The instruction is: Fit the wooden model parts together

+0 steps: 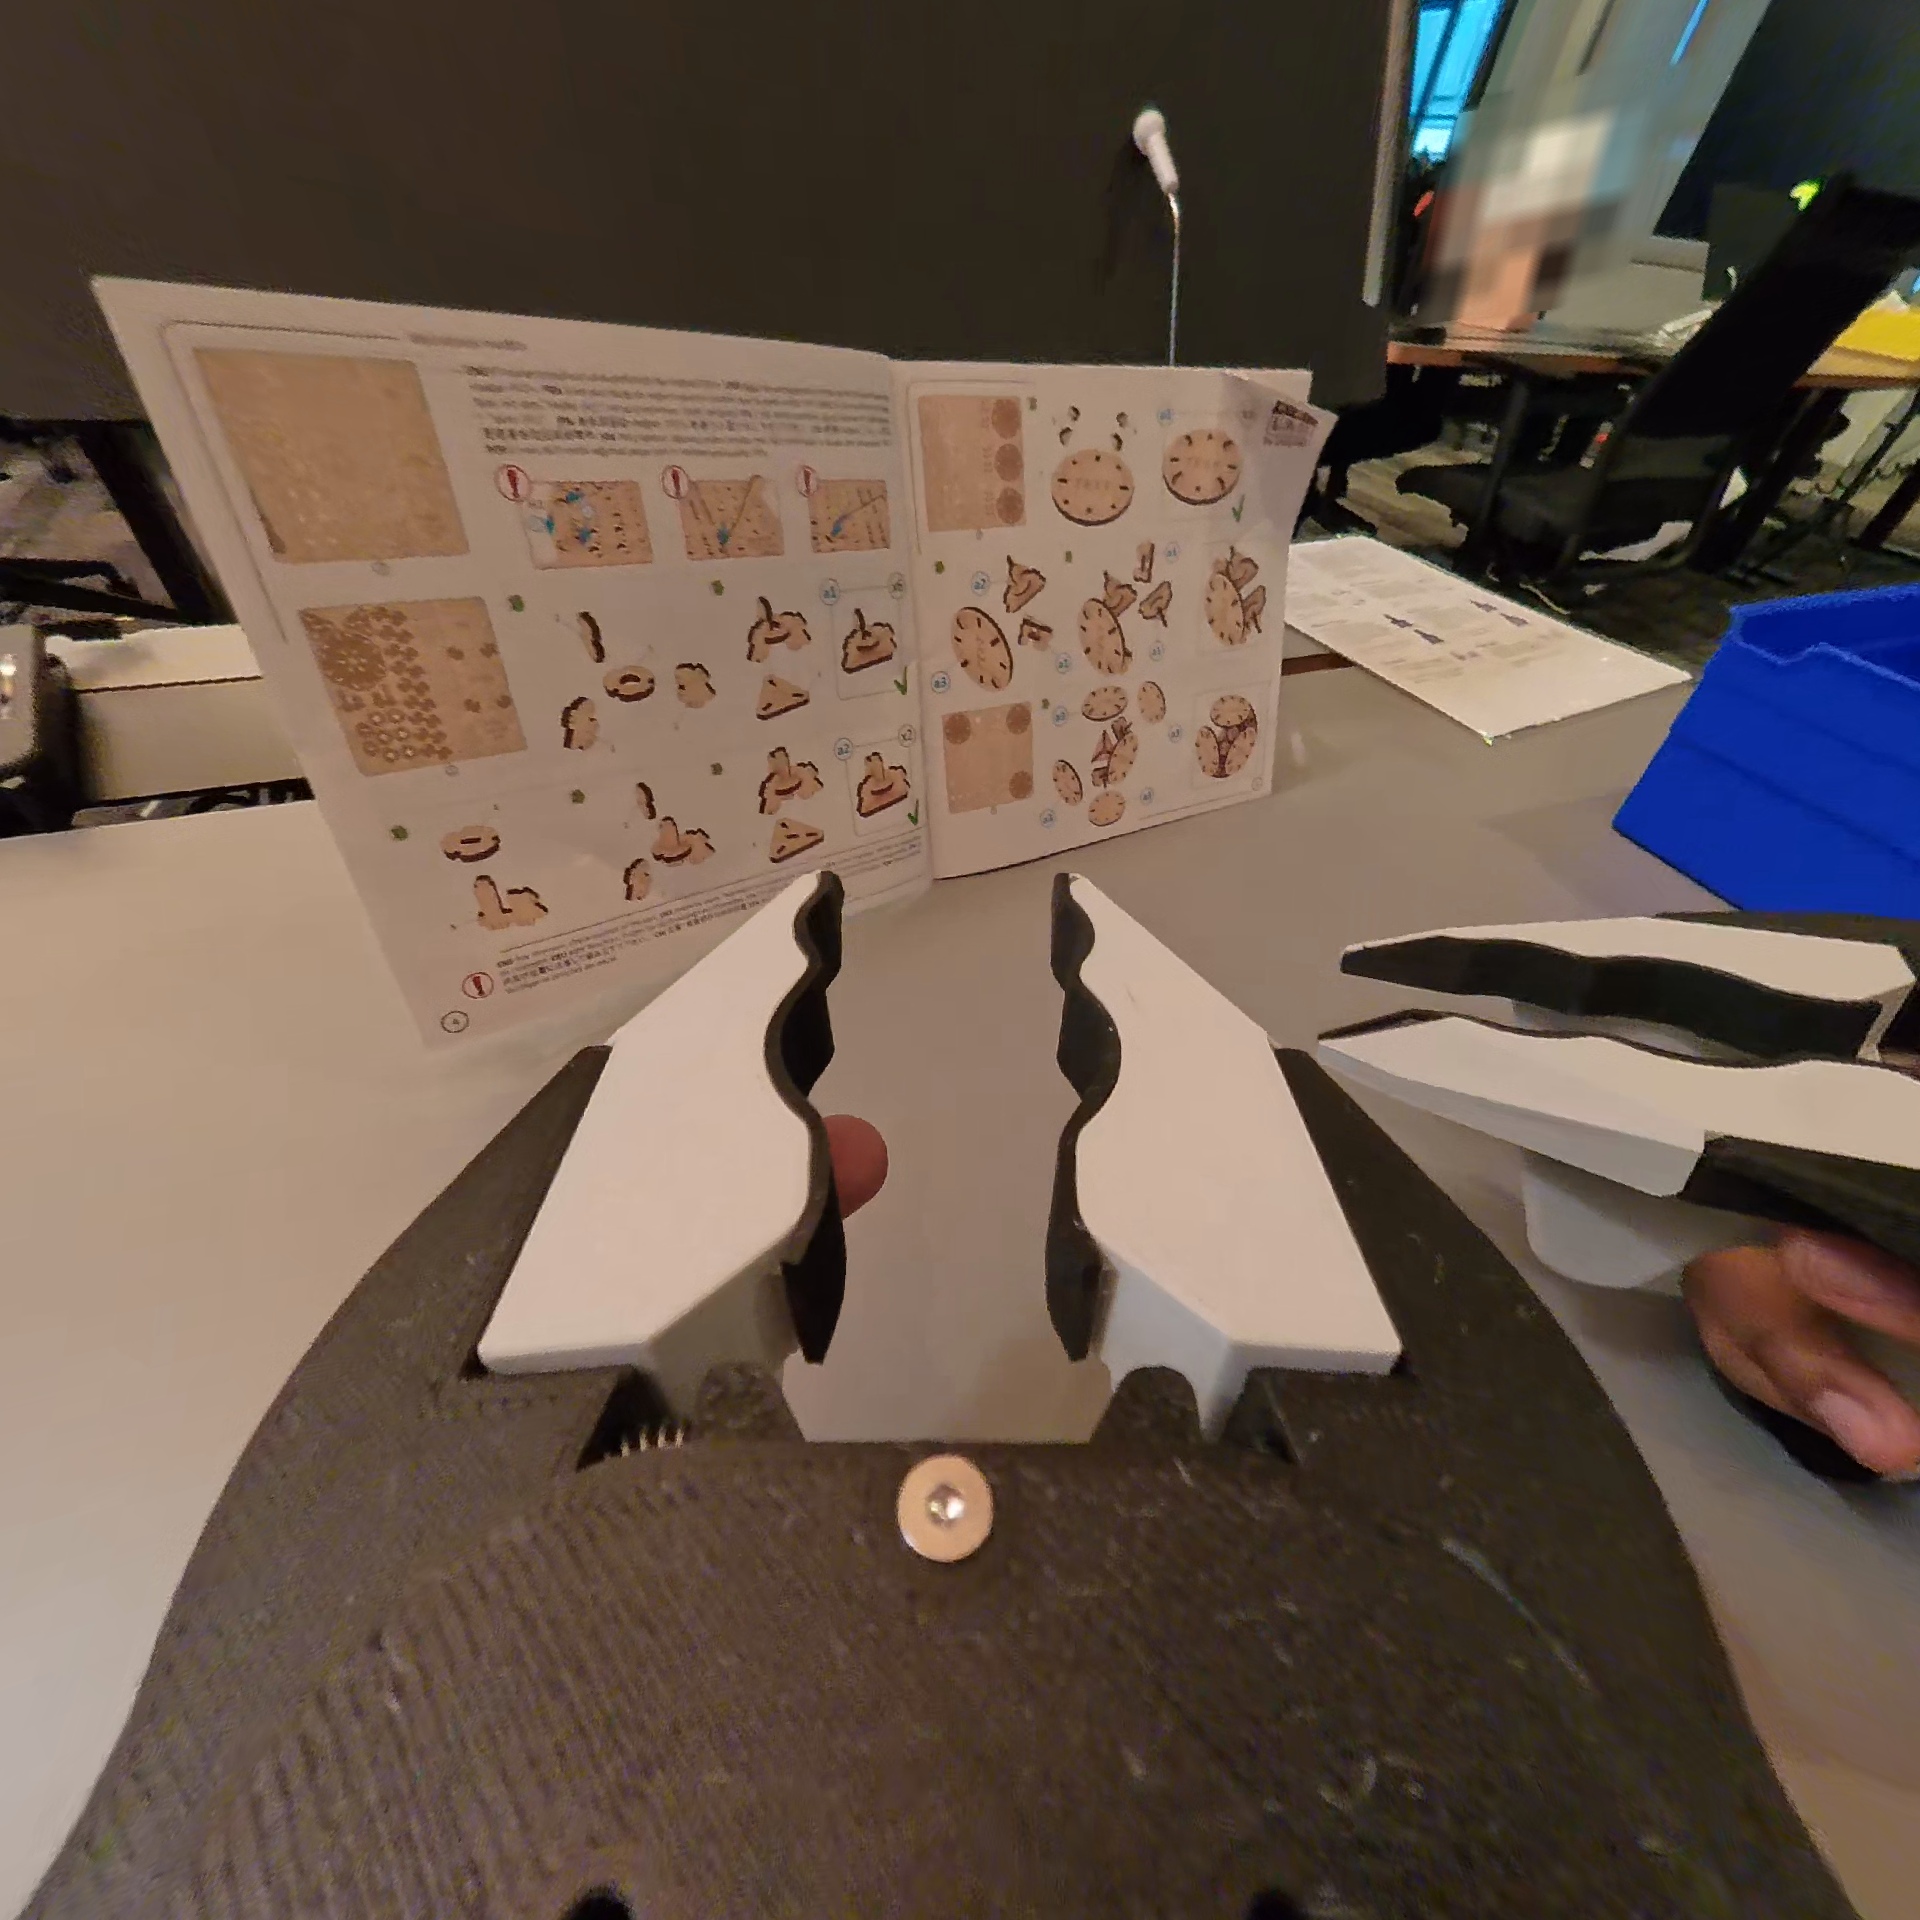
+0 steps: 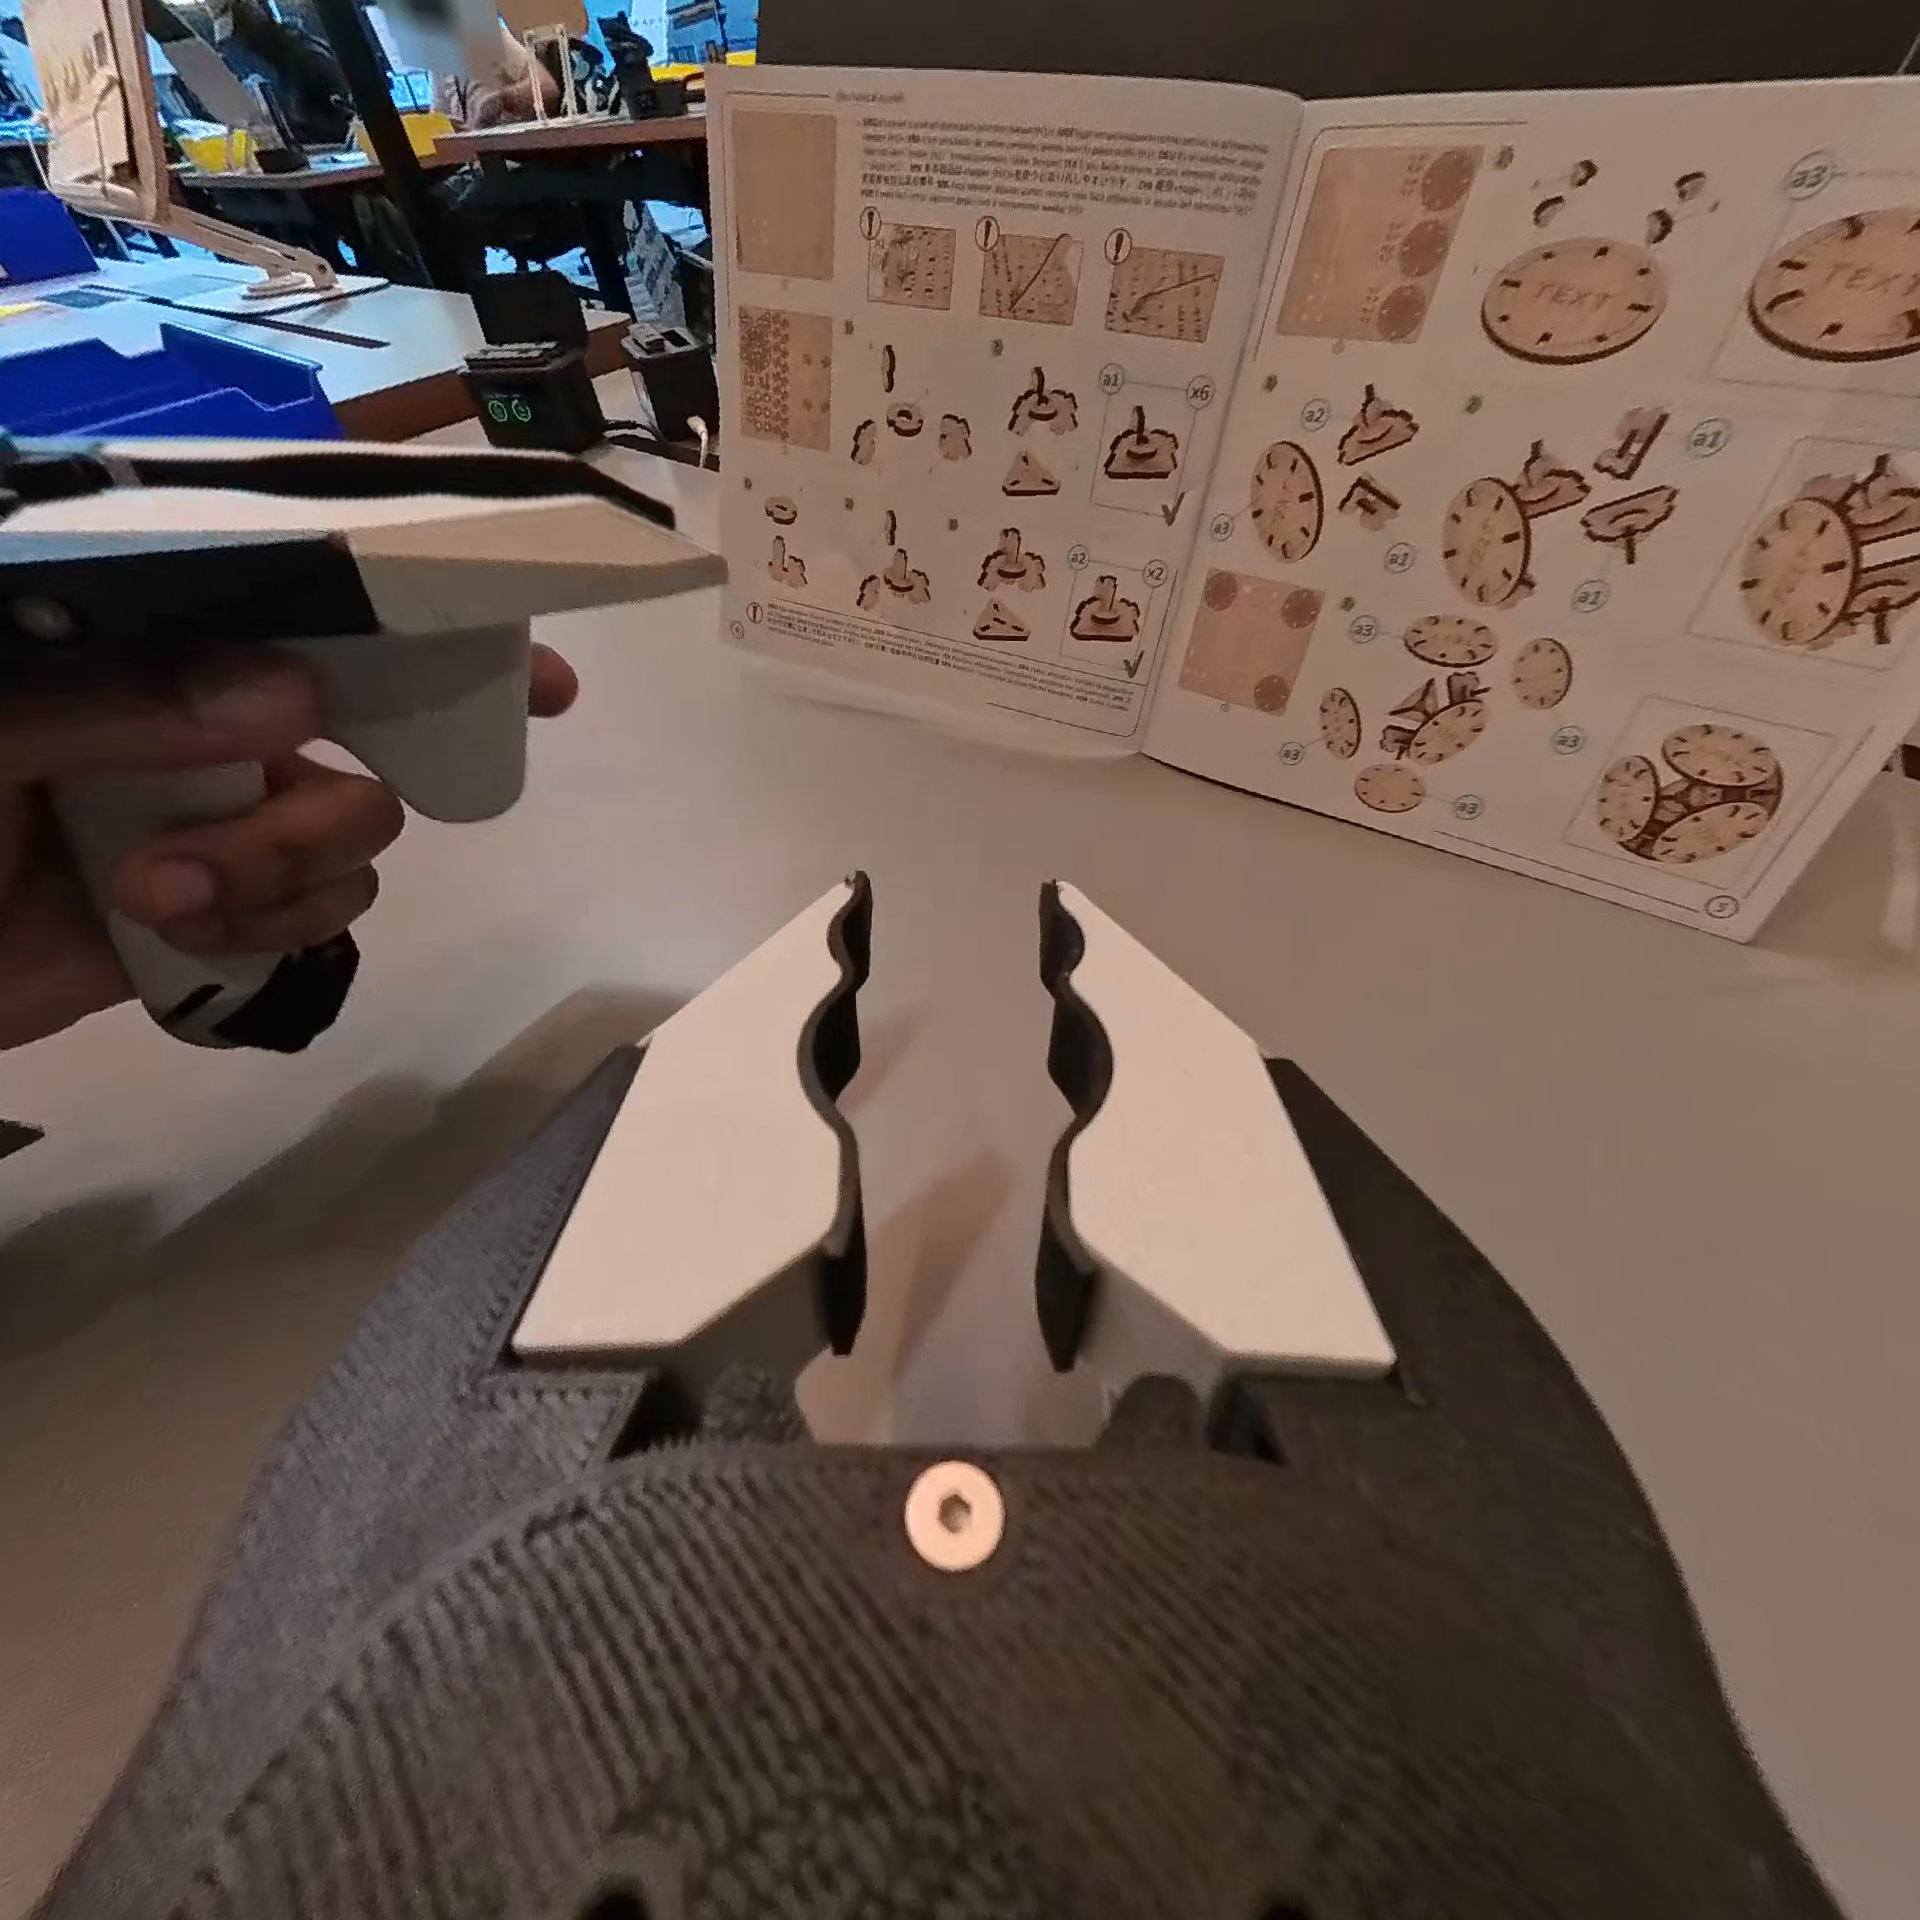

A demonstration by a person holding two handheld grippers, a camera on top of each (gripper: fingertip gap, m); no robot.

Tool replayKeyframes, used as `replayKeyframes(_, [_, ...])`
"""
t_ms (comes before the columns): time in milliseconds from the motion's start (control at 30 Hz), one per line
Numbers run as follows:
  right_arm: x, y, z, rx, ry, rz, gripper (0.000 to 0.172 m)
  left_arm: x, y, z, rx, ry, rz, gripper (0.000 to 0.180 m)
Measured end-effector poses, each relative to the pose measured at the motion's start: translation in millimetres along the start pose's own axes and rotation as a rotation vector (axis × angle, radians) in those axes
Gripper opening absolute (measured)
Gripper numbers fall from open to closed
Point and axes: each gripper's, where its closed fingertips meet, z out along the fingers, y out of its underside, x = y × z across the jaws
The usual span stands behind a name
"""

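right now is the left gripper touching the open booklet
Apart. The right wrist view shows the left gripper from the side, its fingertips stopping short of the booklet page.

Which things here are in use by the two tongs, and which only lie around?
Near the tongs:
- left tongs, open, empty
- right tongs, open, empty
- open instruction booklet, standing just ahead

Lying about:
- blue bin
- flat paper sheet
- black charger

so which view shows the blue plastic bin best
The left wrist view: the blue plastic bin sits large at the right edge, its angled front wall and stepped rim clear, though partly cropped. The right wrist view shows only part of it at the far left, behind the left hand-held gripper.
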Motion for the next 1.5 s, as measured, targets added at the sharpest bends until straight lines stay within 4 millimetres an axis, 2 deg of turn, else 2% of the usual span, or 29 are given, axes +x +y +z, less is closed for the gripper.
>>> replayKeyframes(267, [-8, 15, 7, -0.109, -0.089, 0.04, 0.043, 1, -2, -1, 0.0, 0.031, -0.042, 0.039])
replayKeyframes(667, [-5, 16, 9, -0.122, -0.105, 0.095, 0.039, 34, 0, -5, -0.021, 0.122, 0.028, 0.035])
replayKeyframes(733, [-4, 15, 9, -0.117, -0.107, 0.099, 0.039, 38, 5, -19, -0.078, 0.156, -0.015, 0.038])
replayKeyframes(800, [-4, 14, 7, -0.102, -0.107, 0.106, 0.038, 44, 9, -51, -0.128, 0.246, -0.071, 0.041])
replayKeyframes(833, [-3, 13, 7, -0.096, -0.106, 0.108, 0.038, 40, 8, -72, -0.139, 0.264, -0.064, 0.041])
replayKeyframes(867, [-4, 13, 7, -0.095, -0.11, 0.108, 0.037, 25, 5, -92, -0.15, 0.234, -0.024, 0.044])
replayKeyframes(900, [-5, 13, 7, -0.101, -0.116, 0.105, 0.038, 2, -1, -112, -0.153, 0.166, 0.04, 0.045])
replayKeyframes(1000, [-9, 16, 9, -0.122, -0.127, 0.075, 0.037, -99, -35, -172, -0.135, -0.11, 0.205, 0.04])
replayKeyframes(1100, [-12, 17, 9, -0.125, -0.108, 0.026, 0.037, -205, -63, -222, -0.156, -0.321, 0.227, 0.032])
replayKeyframes(1167, [-14, 19, 10, -0.135, -0.1, -0.007, 0.037, -272, -60, -244, -0.204, -0.438, 0.187, 0.035])
replayKeyframes(1200, [-15, 20, 10, -0.139, -0.097, -0.021, 0.037, -298, -48, -249, -0.268, -0.462, 0.154, 0.043])
replayKeyframes(1233, [-16, 20, 11, -0.143, -0.094, -0.032, 0.037, -317, -31, -251, -0.341, -0.464, 0.12, 0.05])
replayKeyframes(1300, [-17, 20, 10, -0.14, -0.087, -0.048, 0.036, -341, -2, -247, -0.434, -0.46, 0.046, 0.058])
replayKeyframes(1367, [-16, 19, 10, -0.134, -0.079, -0.053, 0.035, -353, 17, -237, -0.465, -0.461, 0.003, 0.056])
replayKeyframes(1500, [-14, 18, 9, -0.123, -0.074, -0.039, 0.035, -365, 53, -224, -0.606, -0.506, 0.082, 0.054])
